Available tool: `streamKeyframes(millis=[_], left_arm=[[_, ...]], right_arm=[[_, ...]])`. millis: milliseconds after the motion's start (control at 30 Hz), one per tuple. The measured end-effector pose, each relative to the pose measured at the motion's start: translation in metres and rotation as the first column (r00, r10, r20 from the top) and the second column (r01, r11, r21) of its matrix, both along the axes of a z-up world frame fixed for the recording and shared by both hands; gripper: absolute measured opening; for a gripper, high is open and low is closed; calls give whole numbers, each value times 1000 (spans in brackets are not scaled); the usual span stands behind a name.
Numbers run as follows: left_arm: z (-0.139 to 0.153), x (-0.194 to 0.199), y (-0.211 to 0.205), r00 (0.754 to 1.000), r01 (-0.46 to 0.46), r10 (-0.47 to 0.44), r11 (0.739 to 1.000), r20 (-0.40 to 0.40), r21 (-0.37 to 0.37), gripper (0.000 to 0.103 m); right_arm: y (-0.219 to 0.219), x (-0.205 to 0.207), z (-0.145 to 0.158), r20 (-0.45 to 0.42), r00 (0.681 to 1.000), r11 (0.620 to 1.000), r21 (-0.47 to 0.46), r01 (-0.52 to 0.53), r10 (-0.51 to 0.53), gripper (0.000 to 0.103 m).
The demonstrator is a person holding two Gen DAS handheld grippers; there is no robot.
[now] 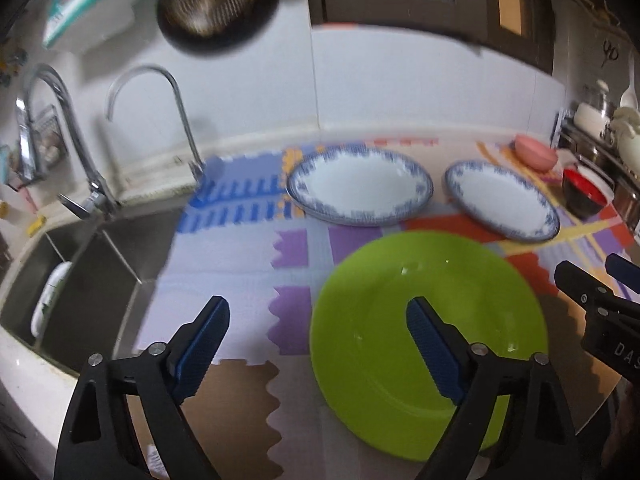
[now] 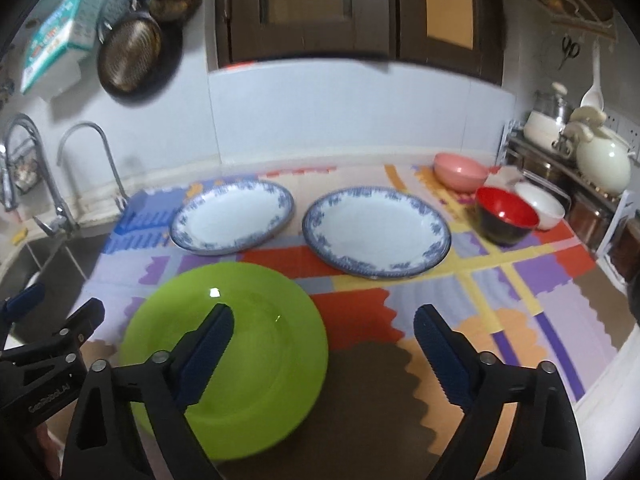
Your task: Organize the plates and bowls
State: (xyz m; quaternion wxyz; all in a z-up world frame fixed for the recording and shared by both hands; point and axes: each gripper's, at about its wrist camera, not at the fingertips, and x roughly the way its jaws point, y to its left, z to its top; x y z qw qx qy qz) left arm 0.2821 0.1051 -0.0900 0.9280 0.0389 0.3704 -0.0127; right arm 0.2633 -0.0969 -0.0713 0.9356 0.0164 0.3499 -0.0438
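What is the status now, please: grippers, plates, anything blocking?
Left gripper and right gripper open, empty. Round lime-green plastic plate on the mat, untouched, between both. Nothing in the way.

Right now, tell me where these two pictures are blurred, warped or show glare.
Left wrist view: motion smear on the green plate and faucet; fisheye bends the counter edge. Right wrist view: the hanging pan and blue-rimmed plates are soft, a small glare spot sits on the green plate, corners go black.
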Motion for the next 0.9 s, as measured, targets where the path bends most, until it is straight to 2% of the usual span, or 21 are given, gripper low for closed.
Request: streamKeyframes(millis=[200,333,400,467,600,667,900], left_arm=[[-34,21,-1,992,16,-17,1000,-127,-13,75],[-46,27,0,988,-10,6,1000,-156,-21,71],[-51,29,0,983,-24,19,999,-182,-25,66],[-53,31,0,981,-26,20,999,-191,-30,65],[-56,33,0,978,-32,24,999,-206,-38,58],[-57,35,1,976,-33,24,999,-214,-39,54],[-57,36,0,975,-23,10,998,-223,-59,49]], right_arm=[[-2,23,-34,-133,991,999,7,37,-36,75],[-1,34,-47,-177,984,1000,6,25,-23,68],[0,38,-53,-189,982,1000,7,0,2,65],[1,43,-57,-208,978,1000,19,-16,20,58],[1,50,-62,-229,973,999,30,-31,37,56],[1,52,-63,-237,970,999,35,-39,46,50],[2,54,-65,-254,965,997,46,-56,66,43]])
